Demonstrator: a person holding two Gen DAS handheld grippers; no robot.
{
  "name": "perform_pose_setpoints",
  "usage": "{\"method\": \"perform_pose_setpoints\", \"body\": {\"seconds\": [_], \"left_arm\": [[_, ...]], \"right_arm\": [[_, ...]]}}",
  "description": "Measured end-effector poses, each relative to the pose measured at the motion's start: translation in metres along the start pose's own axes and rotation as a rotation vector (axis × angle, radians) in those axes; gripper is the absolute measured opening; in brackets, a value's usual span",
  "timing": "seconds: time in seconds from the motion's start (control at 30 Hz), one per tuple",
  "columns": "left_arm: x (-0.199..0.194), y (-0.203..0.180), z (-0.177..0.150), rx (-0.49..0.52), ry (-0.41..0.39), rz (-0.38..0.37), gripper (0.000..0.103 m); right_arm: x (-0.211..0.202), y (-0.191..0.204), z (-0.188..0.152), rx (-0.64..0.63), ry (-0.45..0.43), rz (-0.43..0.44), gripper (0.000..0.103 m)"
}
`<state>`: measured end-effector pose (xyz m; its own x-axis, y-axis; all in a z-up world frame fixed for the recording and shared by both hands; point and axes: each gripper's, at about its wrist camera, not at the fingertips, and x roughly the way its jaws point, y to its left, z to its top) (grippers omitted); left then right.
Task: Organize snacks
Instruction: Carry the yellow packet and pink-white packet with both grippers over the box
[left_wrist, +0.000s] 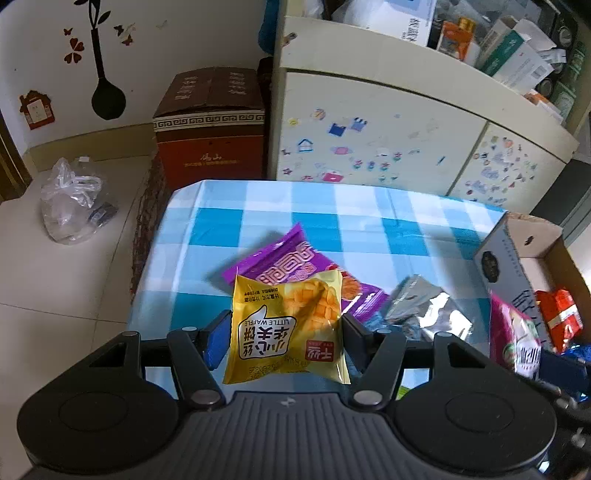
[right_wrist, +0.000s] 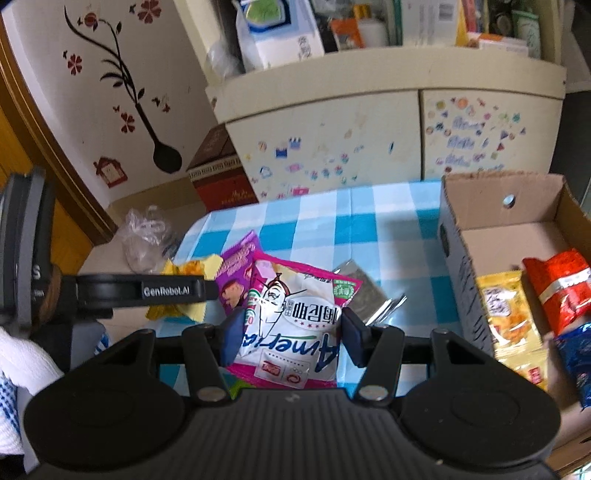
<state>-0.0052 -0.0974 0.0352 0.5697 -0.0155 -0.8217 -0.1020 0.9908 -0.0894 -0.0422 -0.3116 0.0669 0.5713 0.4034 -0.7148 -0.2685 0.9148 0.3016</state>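
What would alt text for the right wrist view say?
The right gripper holds a pink-and-white snack bag in its jaws, above a blue checked table. To the right, an open cardboard box contains yellow, red and blue packets.

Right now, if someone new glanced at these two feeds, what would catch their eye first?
Probably the two packets held up close to the cameras: the left hand-held gripper is shut on a yellow waffle packet, the right hand-held gripper on a pink and white snack bag. Next, the blue checked tablecloth with a purple packet lying on it, and the open cardboard box at its right edge, already holding snacks.
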Motion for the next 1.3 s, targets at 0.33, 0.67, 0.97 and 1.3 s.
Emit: {"method": "perform_pose_setpoints", "body": {"seconds": [0.33,0.67,0.97,1.3], "left_arm": [[-0.014,-0.027,-0.003,0.058,-0.037,-0.034,0.067],[-0.025,-0.054,-0.004,0.103,-0.081,-0.081,0.067],[-0.034,-0.082,-0.010,0.164,-0.126,-0.146,0.067],[-0.036,-0.112,-0.019,0.206,-0.141,-0.219,0.067]], "right_arm": [[-0.027,-0.020,0.014,0.034,-0.073,-0.019,0.055],[-0.047,-0.041,0.023,0.078,-0.128,-0.050,0.055],[-0.078,-0.076,0.033,0.164,-0.211,-0.086,0.055],[-0.108,-0.115,0.036,0.258,-0.277,-0.135,0.055]]}}
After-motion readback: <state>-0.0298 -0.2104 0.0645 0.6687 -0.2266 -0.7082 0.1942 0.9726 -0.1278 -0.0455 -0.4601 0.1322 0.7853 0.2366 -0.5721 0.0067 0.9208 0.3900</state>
